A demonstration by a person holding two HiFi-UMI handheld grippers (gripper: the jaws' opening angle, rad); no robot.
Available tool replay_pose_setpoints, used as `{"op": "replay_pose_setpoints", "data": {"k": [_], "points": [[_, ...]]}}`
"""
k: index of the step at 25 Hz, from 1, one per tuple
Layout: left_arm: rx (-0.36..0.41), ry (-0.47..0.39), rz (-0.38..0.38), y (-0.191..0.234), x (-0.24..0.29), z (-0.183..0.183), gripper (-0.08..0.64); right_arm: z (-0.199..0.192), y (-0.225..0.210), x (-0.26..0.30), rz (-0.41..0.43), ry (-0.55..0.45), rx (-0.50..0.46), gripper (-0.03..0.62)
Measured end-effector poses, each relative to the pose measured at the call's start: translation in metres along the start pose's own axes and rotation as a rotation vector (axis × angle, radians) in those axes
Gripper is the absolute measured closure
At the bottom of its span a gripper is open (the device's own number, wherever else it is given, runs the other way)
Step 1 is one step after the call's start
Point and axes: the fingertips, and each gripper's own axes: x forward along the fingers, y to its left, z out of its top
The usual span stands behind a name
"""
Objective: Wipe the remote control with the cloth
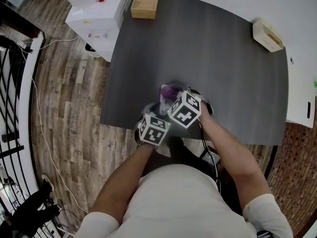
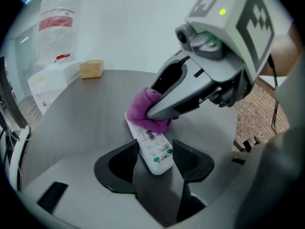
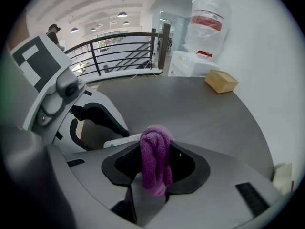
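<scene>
Near the bench's (image 1: 223,58) edge closest to me, both tools meet over the work. Through the left gripper view I see the white remote control (image 2: 153,151) lying flat on the dark surface, buttons up, its long axis running away from the camera and a little to the left. My left hand-held gripper (image 2: 156,151) has its jaws partly closed on the near end of the remote control, one pad against each long edge, so the body sits clamped between them. Across the far end of the remote control lies the purple cloth (image 2: 145,106), bunched into a soft wad and touching the top rows of buttons. My right hand-held gripper (image 3: 155,151) comes in from the right and points steeply down; its jaws are pinched tight on the cloth, which shows in the right gripper view as a folded roll standing up between the pads and hanging over them toward the camera. From the head view the two marker cubes sit side by side, nearly touching, and hide most of the remote control, with only a bit of purple showing just beyond them. A wooden box (image 1: 145,1) rests well apart at the far edge of the bench, and plank floor (image 1: 64,98) runs along the left side.
</scene>
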Motion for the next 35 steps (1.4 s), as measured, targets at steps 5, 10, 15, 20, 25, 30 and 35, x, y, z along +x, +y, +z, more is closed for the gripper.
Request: {"op": "replay_pose_setpoints", "data": {"k": [5,10,15,20,25,30,35], "points": [[-0.066,0.009,-0.022,-0.001,0.004,-0.006,0.336,-0.025,-0.009,-0.005,-0.026,0.060,0.000,0.437],[-0.081,0.018,-0.035,0.001,0.006,-0.009,0.339,-0.064,-0.025,-0.013,-0.069,0.162,0.013,0.437],[-0.074,0.014,-0.089,-0.003,-0.002,-0.010,0.334,-0.069,-0.033,-0.026,-0.094,0.131,0.072,0.437],[0.091,-0.003,-0.127,-0.010,-0.018,-0.018,0.328,-0.034,-0.033,-0.031,-0.090,0.036,0.090,0.437],[0.226,0.049,-0.098,-0.008,-0.013,-0.029,0.330,-0.004,-0.030,-0.016,-0.078,0.005,0.100,0.437],[0.253,0.072,-0.082,-0.003,-0.007,-0.034,0.360,-0.002,0.005,-0.001,-0.025,0.046,0.048,0.439],[0.263,0.070,-0.076,-0.004,-0.007,-0.035,0.360,-0.004,0.038,-0.010,0.015,0.040,0.068,0.442]]}}
